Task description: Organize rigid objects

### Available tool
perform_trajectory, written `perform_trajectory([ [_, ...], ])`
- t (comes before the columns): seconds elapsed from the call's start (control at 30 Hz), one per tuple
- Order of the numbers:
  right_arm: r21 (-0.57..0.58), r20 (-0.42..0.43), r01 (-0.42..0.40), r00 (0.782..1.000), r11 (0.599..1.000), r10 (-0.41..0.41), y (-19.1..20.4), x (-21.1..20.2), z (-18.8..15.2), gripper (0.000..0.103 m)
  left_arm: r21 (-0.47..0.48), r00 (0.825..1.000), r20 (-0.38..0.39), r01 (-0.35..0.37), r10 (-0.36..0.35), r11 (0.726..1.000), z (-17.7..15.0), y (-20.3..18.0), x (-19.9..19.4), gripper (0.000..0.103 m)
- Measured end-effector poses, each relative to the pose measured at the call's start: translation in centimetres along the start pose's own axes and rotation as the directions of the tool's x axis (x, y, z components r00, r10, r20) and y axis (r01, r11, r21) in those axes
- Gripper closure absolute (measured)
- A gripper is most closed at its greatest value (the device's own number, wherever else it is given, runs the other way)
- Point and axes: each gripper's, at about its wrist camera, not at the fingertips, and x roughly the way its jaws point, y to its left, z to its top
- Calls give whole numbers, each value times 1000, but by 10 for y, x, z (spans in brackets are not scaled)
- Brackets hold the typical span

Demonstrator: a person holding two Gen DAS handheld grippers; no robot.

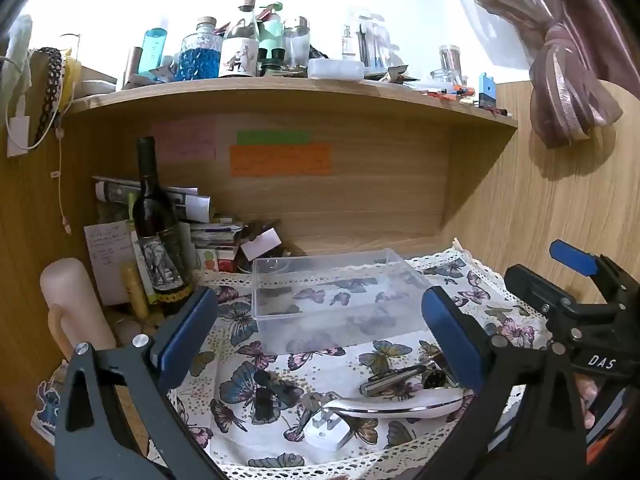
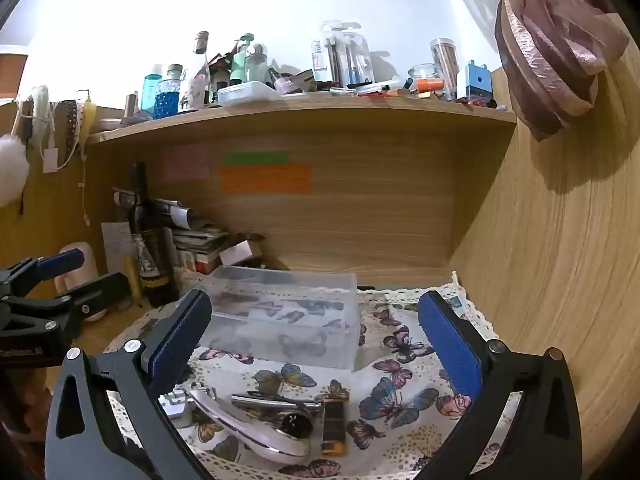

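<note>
A clear plastic box [image 1: 336,296] [image 2: 284,316] stands empty on the butterfly cloth [image 1: 240,328] [image 2: 404,364]. In front of it lie small items: a white plug adapter [image 1: 326,430], a white curved handle [image 1: 396,404] [image 2: 248,428], a metal razor [image 1: 394,380] [image 2: 276,401], a small black device [image 1: 266,394], a round black cap [image 2: 296,424] and a brown lighter [image 2: 333,426]. My left gripper [image 1: 320,332] is open and empty above the items. My right gripper [image 2: 316,332] is open and empty above them; it also shows in the left wrist view [image 1: 576,288].
A dark wine bottle [image 1: 158,232], a pink candle [image 1: 76,304], papers and boxes [image 1: 216,236] crowd the left back corner. A wooden shelf [image 1: 288,92] above carries several bottles and jars. Wooden walls close the back and right. A tied curtain [image 1: 568,80] hangs at the right.
</note>
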Motion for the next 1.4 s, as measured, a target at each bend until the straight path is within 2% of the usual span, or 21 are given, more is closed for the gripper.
perform_trajectory([
  [1.4, 32, 17, -28, 999, 999, 28, -1, 0, 1, 0, -6, 1000, 16, 7, -7, 1000, 7, -6, -3, 0],
])
